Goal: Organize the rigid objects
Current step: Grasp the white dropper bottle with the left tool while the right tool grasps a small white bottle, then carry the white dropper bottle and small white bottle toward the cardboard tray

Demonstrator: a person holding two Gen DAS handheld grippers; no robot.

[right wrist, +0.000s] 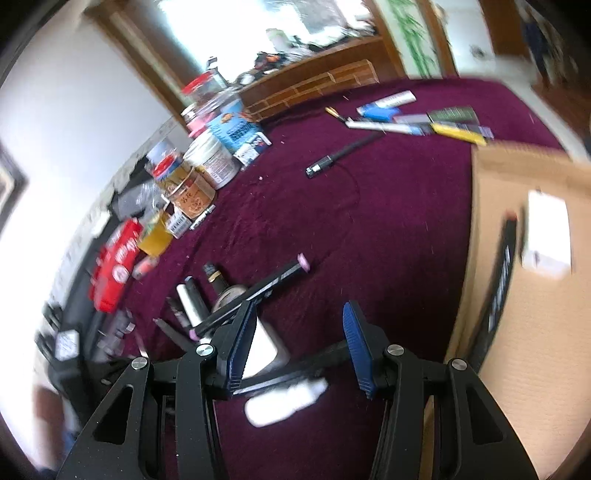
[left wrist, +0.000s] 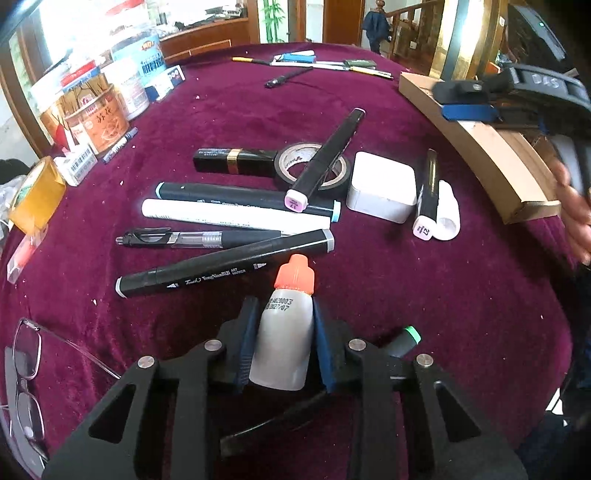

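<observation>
The small white dropper bottle (left wrist: 281, 343) is clamped between the blue pads (left wrist: 246, 345) of the left gripper (left wrist: 282, 321), whose jaws are narrowed onto its sides. The bottle lies along the fingers, its orange cap (left wrist: 294, 271) pointing far, toward the black marker (left wrist: 221, 267). The right gripper (right wrist: 301, 314) is held partly open, gripping nothing, above the maroon tablecloth (right wrist: 369, 221), just left of the cardboard box (right wrist: 532, 295).

Bright window (right wrist: 258, 22) glaring white, wooden frame around it, long wooden cabinet (right wrist: 314, 85) below, white wall (right wrist: 74, 122) on one side, wooden stair rail (left wrist: 410, 11) (far corner), dark red velvet tablecloth (left wrist: 369, 302)
</observation>
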